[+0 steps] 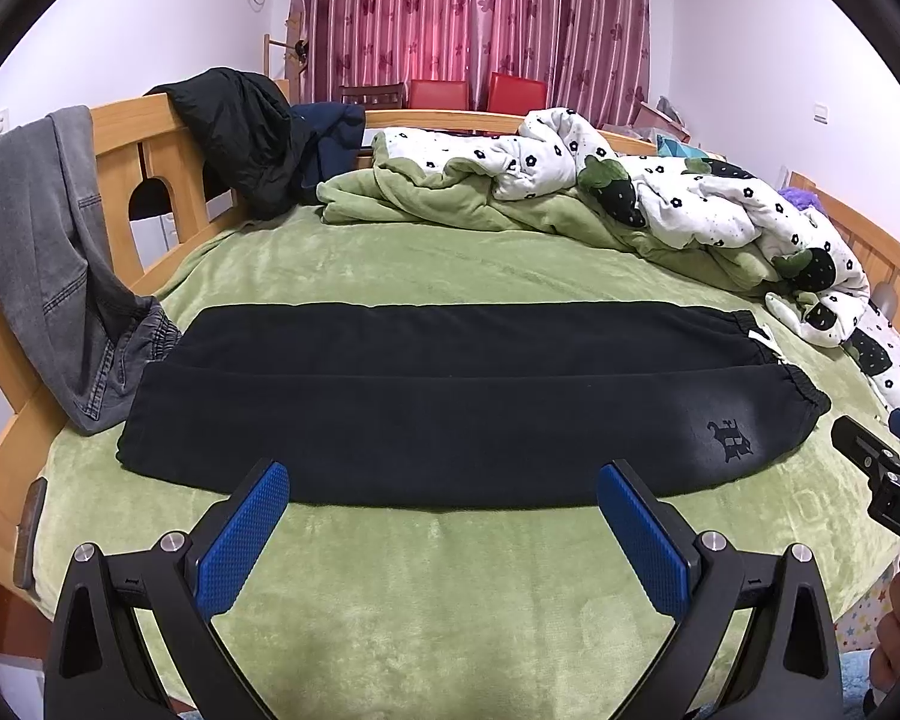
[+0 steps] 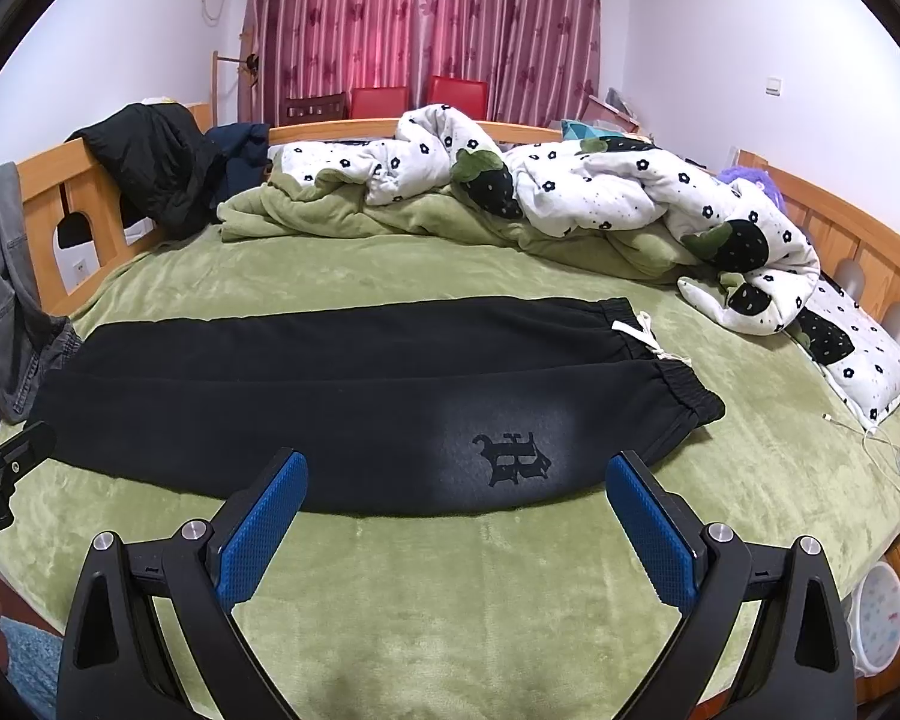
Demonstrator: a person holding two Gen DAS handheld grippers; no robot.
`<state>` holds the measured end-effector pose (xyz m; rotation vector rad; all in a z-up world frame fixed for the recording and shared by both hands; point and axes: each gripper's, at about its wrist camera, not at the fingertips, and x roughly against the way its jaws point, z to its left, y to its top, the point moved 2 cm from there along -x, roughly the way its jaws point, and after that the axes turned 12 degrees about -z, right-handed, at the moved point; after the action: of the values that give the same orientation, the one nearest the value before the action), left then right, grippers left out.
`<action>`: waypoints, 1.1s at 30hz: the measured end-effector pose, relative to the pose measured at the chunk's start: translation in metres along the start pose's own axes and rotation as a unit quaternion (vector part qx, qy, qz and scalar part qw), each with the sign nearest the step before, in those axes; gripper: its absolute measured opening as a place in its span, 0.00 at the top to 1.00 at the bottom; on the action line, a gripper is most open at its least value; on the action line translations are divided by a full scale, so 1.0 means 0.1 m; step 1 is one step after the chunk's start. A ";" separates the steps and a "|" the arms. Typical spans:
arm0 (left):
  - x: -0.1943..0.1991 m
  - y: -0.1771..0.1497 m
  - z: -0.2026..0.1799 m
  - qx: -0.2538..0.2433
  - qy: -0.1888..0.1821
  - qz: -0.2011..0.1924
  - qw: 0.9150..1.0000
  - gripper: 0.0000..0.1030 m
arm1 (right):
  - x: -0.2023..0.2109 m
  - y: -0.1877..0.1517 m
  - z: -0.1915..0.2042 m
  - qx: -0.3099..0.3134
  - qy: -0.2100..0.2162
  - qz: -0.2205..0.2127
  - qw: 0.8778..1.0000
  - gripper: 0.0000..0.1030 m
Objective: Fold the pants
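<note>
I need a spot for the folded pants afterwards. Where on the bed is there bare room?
Bare green blanket lies between the black pants and the near edge, under both open grippers. Another free strip runs between the pants and the bunched quilt. Crowded: the quilt along the back and right, grey jeans at left, a white cable at right.

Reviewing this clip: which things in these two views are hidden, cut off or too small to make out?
- Black pants, left wrist view: the leg-cuff end at the left is too dark to read.
- Logo, right wrist view: the design is too small to decipher.
- Grey jeans, right wrist view: cut off by the lens edge.
- Right claw, left wrist view: only its tips show at the frame edge.
- Bed underside: hidden by the green blanket.
</note>
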<state>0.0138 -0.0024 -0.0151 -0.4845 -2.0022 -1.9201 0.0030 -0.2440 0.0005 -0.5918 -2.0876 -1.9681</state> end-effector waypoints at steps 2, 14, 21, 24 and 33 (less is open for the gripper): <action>0.00 0.00 0.01 0.002 0.003 -0.001 1.000 0.00 | 0.00 0.00 0.00 0.001 -0.001 -0.001 1.000 0.04; -0.01 -0.01 0.04 0.003 0.003 0.000 1.000 0.00 | 0.01 0.00 -0.05 -0.001 -0.001 -0.003 1.000 0.04; -0.02 -0.02 0.09 0.006 0.006 0.000 1.000 0.00 | 0.01 0.00 -0.06 0.000 -0.002 -0.003 1.000 0.04; -0.02 -0.02 0.11 0.006 0.006 0.000 1.000 0.00 | 0.02 0.00 -0.06 0.000 -0.002 -0.003 1.000 0.04; -0.03 -0.02 0.11 0.004 0.006 0.000 1.000 0.00 | 0.02 0.01 -0.05 0.000 -0.002 -0.004 1.000 0.04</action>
<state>0.0150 0.0088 -0.0190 -0.4689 -2.0017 -1.9096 0.0011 -0.2488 0.0021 -0.5896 -2.0965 -1.9721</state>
